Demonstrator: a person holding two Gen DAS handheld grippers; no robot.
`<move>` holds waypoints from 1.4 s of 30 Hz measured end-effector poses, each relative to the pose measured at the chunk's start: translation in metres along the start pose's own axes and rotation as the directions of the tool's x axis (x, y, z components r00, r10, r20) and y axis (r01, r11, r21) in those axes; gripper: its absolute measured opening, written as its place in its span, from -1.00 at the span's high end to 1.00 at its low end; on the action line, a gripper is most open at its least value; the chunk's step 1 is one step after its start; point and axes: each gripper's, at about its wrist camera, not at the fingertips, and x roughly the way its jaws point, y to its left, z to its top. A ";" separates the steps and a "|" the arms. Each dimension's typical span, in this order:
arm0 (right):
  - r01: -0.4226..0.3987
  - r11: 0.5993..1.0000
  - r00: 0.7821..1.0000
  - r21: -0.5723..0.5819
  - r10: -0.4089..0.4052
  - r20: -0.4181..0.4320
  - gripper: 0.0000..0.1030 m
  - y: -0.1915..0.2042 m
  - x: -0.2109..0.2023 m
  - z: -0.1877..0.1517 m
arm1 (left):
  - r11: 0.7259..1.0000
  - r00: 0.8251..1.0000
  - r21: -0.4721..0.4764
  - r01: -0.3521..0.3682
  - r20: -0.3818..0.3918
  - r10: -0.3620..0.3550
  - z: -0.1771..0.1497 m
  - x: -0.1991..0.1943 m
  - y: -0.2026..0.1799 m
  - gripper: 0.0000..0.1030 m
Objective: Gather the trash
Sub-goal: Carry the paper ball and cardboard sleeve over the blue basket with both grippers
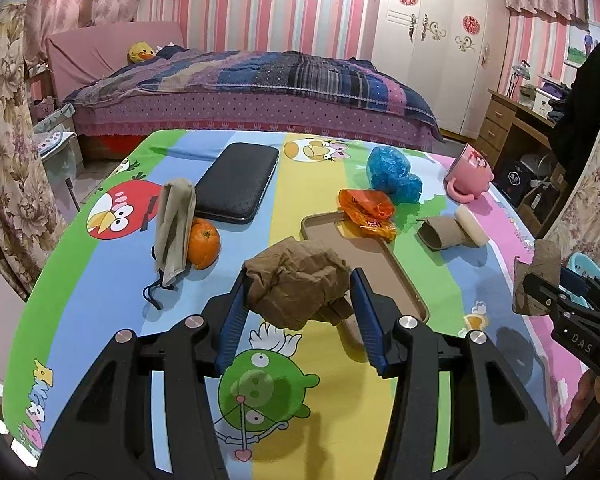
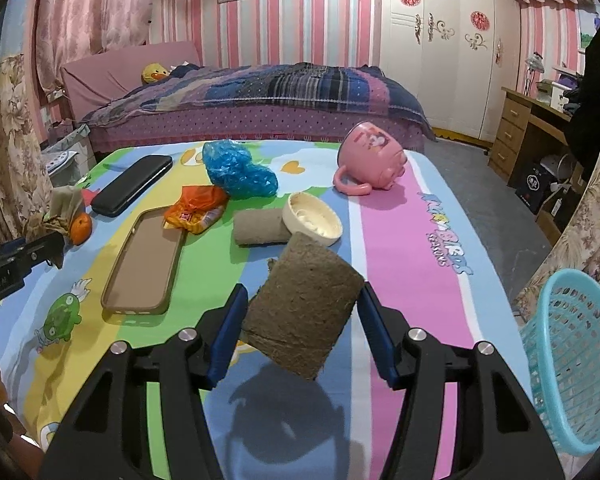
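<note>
The left gripper (image 1: 298, 300) clamps a wad of brown paper (image 1: 296, 280) above the table's near edge. The right gripper (image 2: 302, 320) pinches a cardboard tube (image 2: 304, 308) held clear of the cloth, near the right edge. A blue basket (image 2: 572, 364) stands just beyond that edge, beside the table (image 2: 412, 280).

I'd carry the tube over the rim before letting go, then bring the paper across the same way. Light scraps bounce, so release low inside the basket.

More trash waits mid-table: a second tube (image 2: 258, 226), an orange wrapper (image 2: 194, 208) and a blue bag (image 2: 236, 170) towards the far edge.
</note>
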 end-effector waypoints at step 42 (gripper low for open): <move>0.043 0.997 0.993 0.060 -0.049 0.112 -0.10 -0.073 -0.063 0.001 | 0.997 0.999 0.065 0.040 0.031 -0.043 -0.006 -0.018 -0.074 0.05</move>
